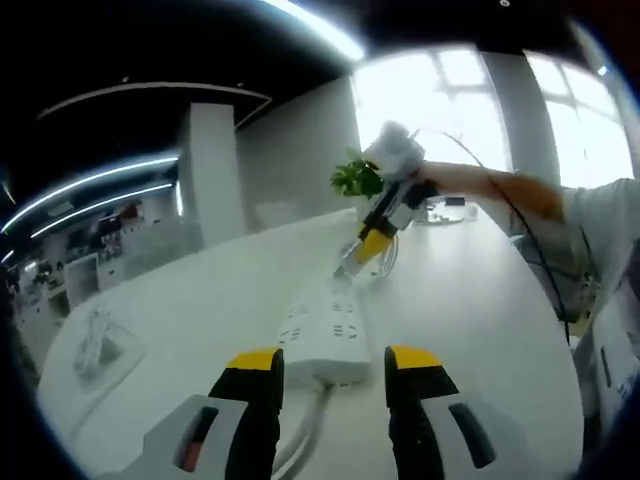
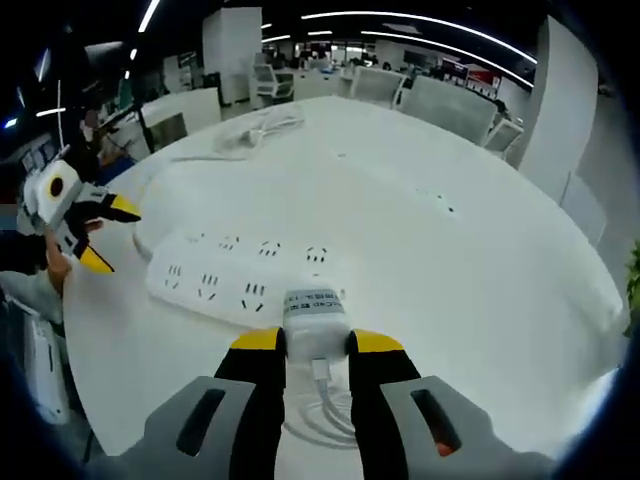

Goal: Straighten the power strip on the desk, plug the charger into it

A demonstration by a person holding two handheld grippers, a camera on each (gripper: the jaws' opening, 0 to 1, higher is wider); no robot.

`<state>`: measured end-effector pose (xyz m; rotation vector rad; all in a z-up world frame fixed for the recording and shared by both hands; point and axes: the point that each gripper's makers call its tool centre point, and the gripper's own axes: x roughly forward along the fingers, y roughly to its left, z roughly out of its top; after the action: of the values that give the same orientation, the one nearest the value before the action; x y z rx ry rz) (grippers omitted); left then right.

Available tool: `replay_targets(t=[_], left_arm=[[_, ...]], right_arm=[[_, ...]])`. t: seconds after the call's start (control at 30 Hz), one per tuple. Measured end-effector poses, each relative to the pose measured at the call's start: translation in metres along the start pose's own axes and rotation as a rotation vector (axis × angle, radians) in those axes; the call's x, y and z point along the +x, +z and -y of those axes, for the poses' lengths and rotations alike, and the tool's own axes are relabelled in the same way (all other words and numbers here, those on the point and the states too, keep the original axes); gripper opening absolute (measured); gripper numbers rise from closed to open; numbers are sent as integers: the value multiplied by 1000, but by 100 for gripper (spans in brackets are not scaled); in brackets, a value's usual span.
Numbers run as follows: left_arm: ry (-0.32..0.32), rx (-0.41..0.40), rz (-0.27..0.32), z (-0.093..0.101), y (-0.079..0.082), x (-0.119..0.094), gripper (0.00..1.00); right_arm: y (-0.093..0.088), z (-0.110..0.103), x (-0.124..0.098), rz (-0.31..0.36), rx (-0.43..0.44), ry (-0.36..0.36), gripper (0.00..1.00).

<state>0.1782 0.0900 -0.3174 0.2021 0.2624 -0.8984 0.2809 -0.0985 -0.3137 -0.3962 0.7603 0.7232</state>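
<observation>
Left gripper view. The left gripper [image 1: 335, 372] hovered over the near end of the white power strip [image 1: 325, 335], its yellow-tipped jaws apart and gripping nothing. The strip lay flat on the white desk [image 1: 480, 320] and ran away from the camera; its cord [image 1: 300, 440] left the near end and passed down between the jaws. At the strip's far end the right gripper [image 1: 352, 268], held by a person's hand [image 1: 450, 180], pointed down at the strip. A green plant [image 1: 357, 178] stood behind it, and a coil of white cable [image 1: 98, 340] lay well apart at the left.

Right gripper view. The right gripper [image 2: 318, 350] had its jaws clamped on the white charger [image 2: 314, 312], one jaw on each side face, with the charger's cable [image 2: 325, 405] looping below. The charger sat just over the strip's near long edge, beside the rows of sockets; whether its pins had entered a socket could not be told. The left gripper [image 2: 100, 235] showed at the strip's left end with its jaws apart.

Handling. The charger appeared rigid, light and smooth-sided, so a firm grip on its flat side faces, clear of the pins, would suit it. The strip looked stiff but light enough to slide under insertion force; steadying it by one end seemed prudent.
</observation>
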Motion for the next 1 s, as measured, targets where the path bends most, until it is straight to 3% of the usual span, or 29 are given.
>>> replay_targets(t=[0.17,0.7,1.0], left_arm=[[-35,-42,13,5,1,-1,41],[-28,-36,6,3,0,-1,41],[-27,-36,10,3,1,-1,41]], right_arm=[[1,-3,0,-42,5,-18,23],[6,-5,3,-232,41,-59,23],[16,-6,7,-260,44,-75,23]])
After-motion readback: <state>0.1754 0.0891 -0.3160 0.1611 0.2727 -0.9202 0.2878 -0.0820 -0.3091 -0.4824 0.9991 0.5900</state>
